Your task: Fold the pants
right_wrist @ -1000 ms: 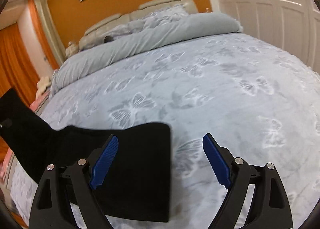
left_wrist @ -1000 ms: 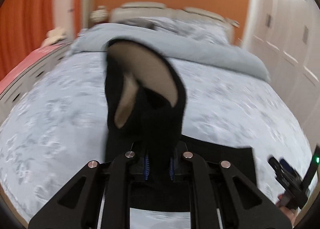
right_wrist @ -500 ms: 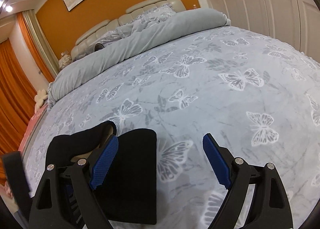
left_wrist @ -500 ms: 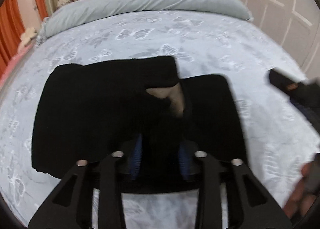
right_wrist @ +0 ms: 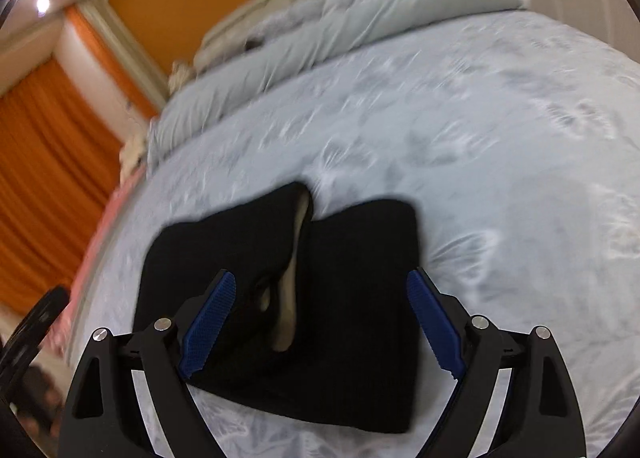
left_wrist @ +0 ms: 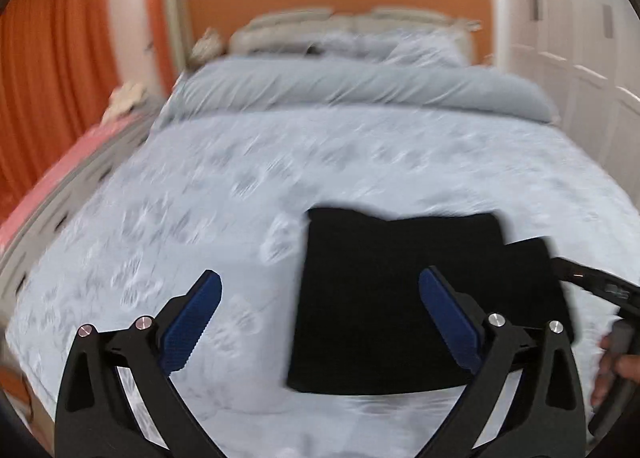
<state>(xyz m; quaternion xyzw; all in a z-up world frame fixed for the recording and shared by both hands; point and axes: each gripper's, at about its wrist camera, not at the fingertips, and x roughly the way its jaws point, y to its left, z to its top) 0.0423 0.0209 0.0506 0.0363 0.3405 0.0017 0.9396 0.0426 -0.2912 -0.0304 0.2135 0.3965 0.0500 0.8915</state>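
Black fabric, the pants [right_wrist: 352, 298] lie folded into a compact stack on the bed [right_wrist: 500, 146], a pale lining showing at the fold's mouth. They look soft, light and limp, likely to sag unless taken at an edge or corner of the stack. Left gripper [left_wrist: 320, 318] hangs beside the pants, jaws spread, holding nothing; right gripper [right_wrist: 320, 318] hovers over the pants, jaws spread too. No label or writing is readable

Left tool [left_wrist: 320, 318] and right tool [right_wrist: 320, 322] both gape wide, apparently holding nothing
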